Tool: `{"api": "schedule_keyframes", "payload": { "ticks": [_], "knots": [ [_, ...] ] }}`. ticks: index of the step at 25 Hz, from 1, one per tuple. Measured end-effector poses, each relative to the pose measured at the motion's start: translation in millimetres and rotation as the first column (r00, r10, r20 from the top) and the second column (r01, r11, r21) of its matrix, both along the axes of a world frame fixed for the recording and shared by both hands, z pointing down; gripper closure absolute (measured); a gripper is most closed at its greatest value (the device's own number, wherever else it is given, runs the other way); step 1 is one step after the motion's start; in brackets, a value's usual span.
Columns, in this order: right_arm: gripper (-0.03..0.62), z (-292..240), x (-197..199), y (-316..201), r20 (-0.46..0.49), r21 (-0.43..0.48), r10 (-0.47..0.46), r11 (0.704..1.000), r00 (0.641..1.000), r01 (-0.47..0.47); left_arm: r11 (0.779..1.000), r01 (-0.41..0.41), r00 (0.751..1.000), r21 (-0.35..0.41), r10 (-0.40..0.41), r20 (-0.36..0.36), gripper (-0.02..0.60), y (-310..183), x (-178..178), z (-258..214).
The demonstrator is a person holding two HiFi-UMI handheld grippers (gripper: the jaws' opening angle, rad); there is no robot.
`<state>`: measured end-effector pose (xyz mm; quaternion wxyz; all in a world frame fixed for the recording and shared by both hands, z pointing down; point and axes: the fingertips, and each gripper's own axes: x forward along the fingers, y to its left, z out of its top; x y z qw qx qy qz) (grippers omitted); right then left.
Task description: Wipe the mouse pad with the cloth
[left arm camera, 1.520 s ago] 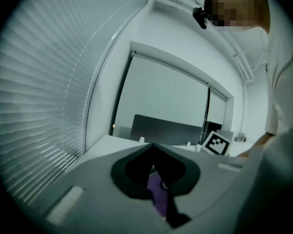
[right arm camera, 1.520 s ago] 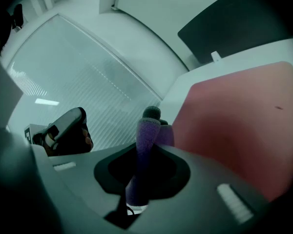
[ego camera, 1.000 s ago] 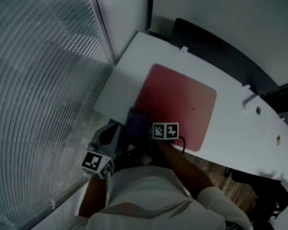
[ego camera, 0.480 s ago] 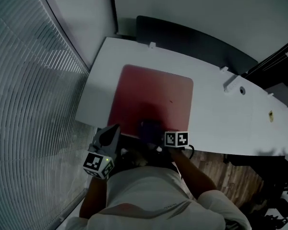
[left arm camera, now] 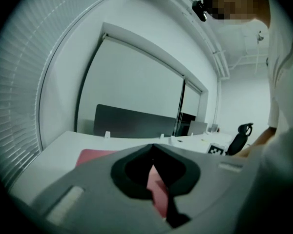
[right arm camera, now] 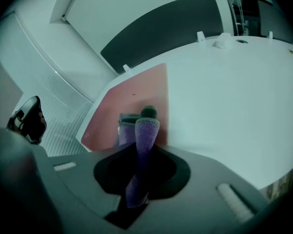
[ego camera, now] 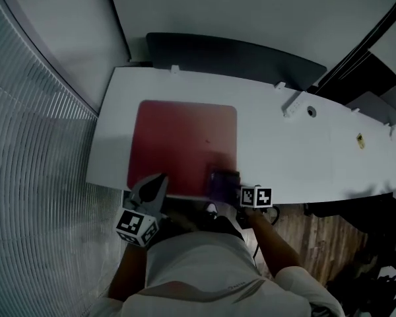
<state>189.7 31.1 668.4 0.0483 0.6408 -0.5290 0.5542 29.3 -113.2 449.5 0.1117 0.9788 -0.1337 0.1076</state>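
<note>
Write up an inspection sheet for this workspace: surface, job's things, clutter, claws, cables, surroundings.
Surface: white desk, with the pad at its left end.
Job's things: red mouse pad lies flat on the desk; purple cloth is at the pad's near right corner.
Clutter: small white fitting and round hole near the desk's far edge.
Claws: left claw is shut with nothing in it, off the desk's near edge; right claw is shut on the cloth.
Cables: nothing seen.
Surroundings: blinds on the left, dark divider panel behind the desk, wood floor.
</note>
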Motion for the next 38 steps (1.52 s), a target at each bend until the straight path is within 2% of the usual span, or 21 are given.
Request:
{"api": "schedule_keyframes", "payload": {
  "ticks": [3,6,8,12,16,20,24,27,31,38],
  "knots": [
    [0.546,1,22,22,-0.023,-0.012,0.032,0.999,0.999,-0.032,1.0,-0.022,1.0,0.003,0.022,-0.007,0.58,7,19,-1],
    [0.546,-3,34,38,-0.008,0.005,0.075,0.997,0.997,-0.075,0.999,-0.043,0.999,-0.003,0.043,-0.028,0.58,17,31,-9],
    [0.546,-19,34,39,-0.008,0.064,0.095,0.993,0.995,-0.095,0.999,-0.053,0.998,0.0,0.053,-0.044,0.58,22,34,-20],
    [0.546,-77,28,15,-0.105,0.247,0.086,0.967,0.991,-0.058,0.998,-0.039,0.997,0.042,0.042,-0.058,0.58,19,35,-44],
    [0.546,-138,13,-27,-0.179,0.405,0.076,0.914,0.981,0.003,0.999,-0.001,0.996,0.052,0.005,-0.086,0.58,4,23,-62],
    [0.546,-207,6,-62,-0.267,0.527,0.066,0.845,0.961,0.089,0.997,0.022,0.993,0.072,-0.014,-0.115,0.58,-9,7,-81],
    [0.546,-272,3,-82,-0.378,0.611,0.088,0.772,0.921,0.177,0.993,0.056,0.99,0.108,-0.041,-0.137,0.58,-23,-8,-101],
    [0.548,-299,-3,-89,-0.42,0.638,0.099,0.739,0.902,0.216,0.987,0.093,0.987,0.128,-0.074,-0.144,0.58,-36,-20,-105],
    [0.548,-310,-10,-94,-0.48,0.626,0.095,0.733,0.872,0.265,0.981,0.118,0.985,0.154,-0.096,-0.145,0.58,-44,-31,-110],
    [0.548,-305,-18,-102,-0.471,0.62,0.077,0.737,0.879,0.268,0.982,0.117,0.985,0.151,-0.095,-0.144,0.58,-48,-37,-109]
  ]
}}
